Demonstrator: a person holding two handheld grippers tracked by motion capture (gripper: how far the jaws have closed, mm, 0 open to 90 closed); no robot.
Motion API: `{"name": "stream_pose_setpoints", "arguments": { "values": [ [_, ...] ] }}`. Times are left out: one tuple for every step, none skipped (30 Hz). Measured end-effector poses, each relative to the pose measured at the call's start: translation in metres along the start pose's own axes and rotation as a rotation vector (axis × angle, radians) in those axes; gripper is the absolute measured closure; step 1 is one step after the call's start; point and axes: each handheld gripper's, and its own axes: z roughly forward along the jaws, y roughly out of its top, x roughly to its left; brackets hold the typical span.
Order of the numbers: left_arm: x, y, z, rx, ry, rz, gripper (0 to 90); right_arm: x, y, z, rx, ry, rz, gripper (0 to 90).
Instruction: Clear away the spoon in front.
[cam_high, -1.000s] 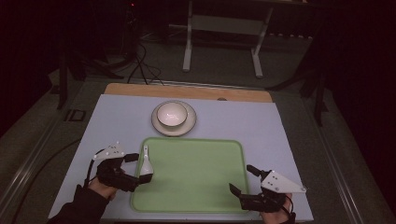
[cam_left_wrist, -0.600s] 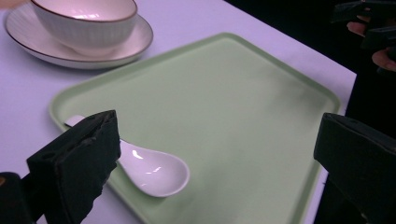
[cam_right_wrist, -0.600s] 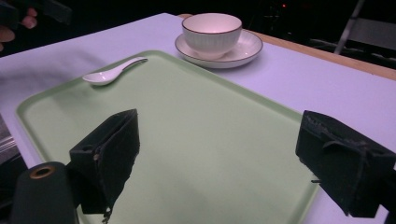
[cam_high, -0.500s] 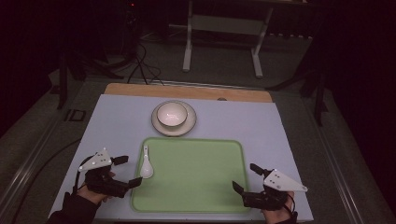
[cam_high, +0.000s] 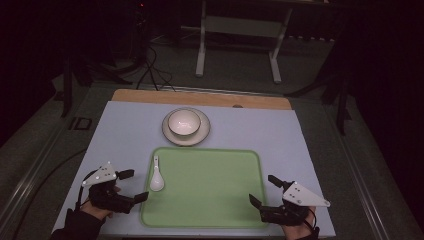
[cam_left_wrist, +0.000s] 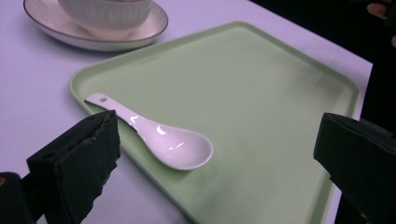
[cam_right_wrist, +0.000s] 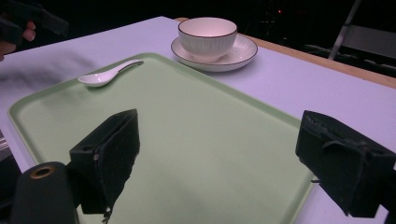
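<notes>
— Spoon (cam_high: 157, 174) lying on the green tray (cam_high: 210, 210), tucked against its left rim, bowl end toward the near edge, handle pointing away toward the dish. Long axis running near-to-far along that rim.

— And the left tongs (cam_high: 134, 186)? Just beside it, off the tray's left edge, spread wide, holding nothing. Spoon bowl sitting squarely between the jaws in the left gripper view (cam_left_wrist: 180, 148).

— Much nearer than the right tongs (cam_high: 262, 190), then. Those parked at the tray's near right corner, well apart from the spoon, also gaping and empty.

— Beyond the tray, a white bowl (cam_high: 183, 122) on its saucer (cam_high: 202, 135), on the pale tabletop (cam_high: 280, 130). Nothing between left tongs and spoon; only the raised tray rim to clear.
</notes>
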Motion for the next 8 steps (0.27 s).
{"name": "stream_pose_setpoints", "arguments": {
  "values": [
    [0.0001, -0.0007, 0.0012, 0.004, -0.002, 0.0, 0.2, 0.0, -0.0002, 0.0001, 0.001, 0.0, 0.003, 13.3],
    [0.0002, -0.0011, 0.0022, 0.007, -0.007, 0.001, 0.2, -0.0001, -0.0004, 0.0002, 0.002, 0.0, 0.004, 13.3],
    [0.0001, -0.0012, 0.003, 0.007, -0.013, 0.0, 0.2, -0.0004, -0.0006, 0.0006, 0.003, 0.0, 0.004, 13.3],
    [-0.0005, -0.0011, 0.0037, 0.005, -0.018, 0.0, 0.2, -0.0006, -0.0008, 0.001, 0.006, -0.002, 0.004, 13.3],
    [-0.001, -0.0007, 0.0039, 0.002, -0.02, 0.001, 0.2, -0.0007, -0.0011, 0.0015, 0.01, 0.001, 0.006, 13.3],
    [-0.0017, -0.0002, 0.0041, -0.005, -0.022, 0.002, 0.2, -0.0006, -0.0013, 0.002, 0.012, 0.002, 0.008, 13.3],
    [-0.0024, 0.0003, 0.0043, -0.008, -0.023, 0.003, 0.2, -0.0007, -0.0014, 0.0025, 0.013, 0.003, 0.007, 13.3],
    [-0.0033, 0.0008, 0.0044, -0.01, -0.02, 0.005, 0.2, -0.0005, -0.0014, 0.0028, 0.014, 0.002, 0.006, 13.3]
  ]
}}
